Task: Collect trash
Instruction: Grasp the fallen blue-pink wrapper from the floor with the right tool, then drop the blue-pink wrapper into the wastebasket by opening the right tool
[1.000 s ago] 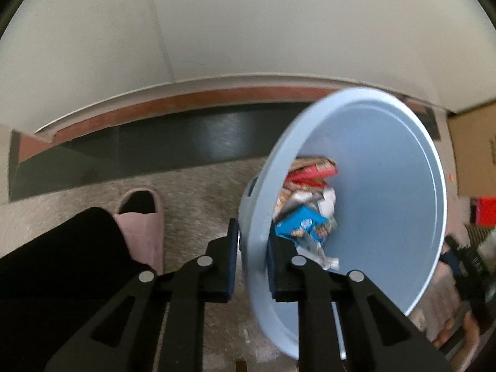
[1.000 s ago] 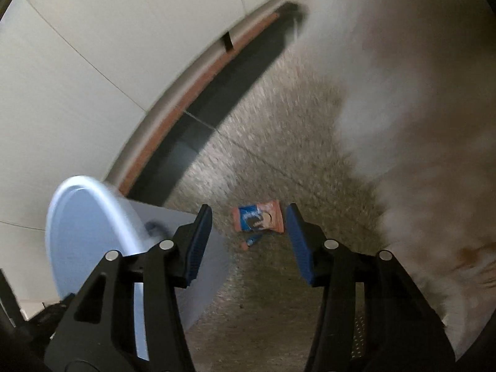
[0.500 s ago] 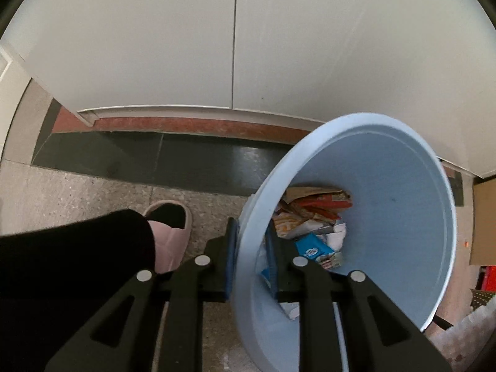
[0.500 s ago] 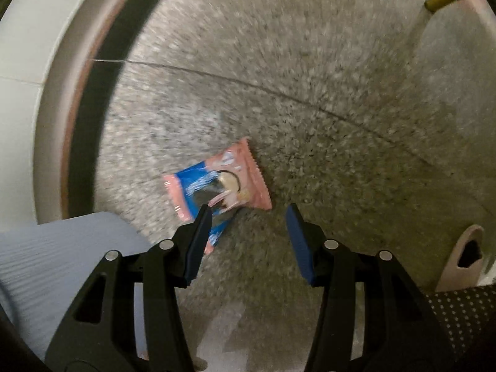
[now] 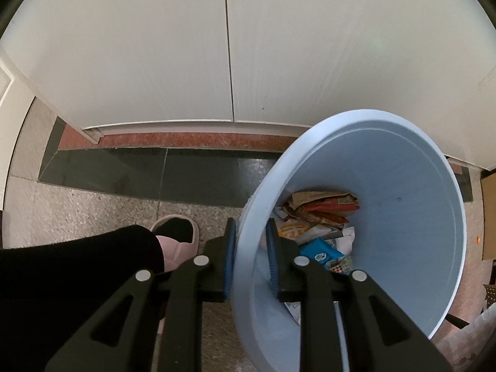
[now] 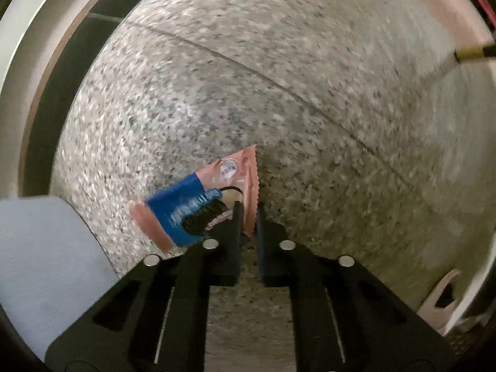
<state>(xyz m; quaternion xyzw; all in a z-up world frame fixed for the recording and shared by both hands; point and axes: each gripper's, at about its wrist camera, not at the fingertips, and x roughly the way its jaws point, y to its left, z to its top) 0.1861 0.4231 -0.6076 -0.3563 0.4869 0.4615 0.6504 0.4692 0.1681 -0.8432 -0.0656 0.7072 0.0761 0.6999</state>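
Observation:
My left gripper is shut on the rim of a pale blue trash bin and holds it tilted. Several crumpled wrappers lie in its bottom. My right gripper is shut on the corner of a pink and blue snack wrapper, which hangs to the left of the fingers above the speckled floor. The bin's outer wall shows at the lower left of the right wrist view.
White cabinet doors with a red and dark floor strip stand behind the bin. A pink slipper and a black sleeve are left of the left gripper. A cardboard box is at the right edge.
My right gripper has gone down to the snack wrapper and closed on its corner. My left gripper still holds the bin, which has shifted slightly toward the cabinet.

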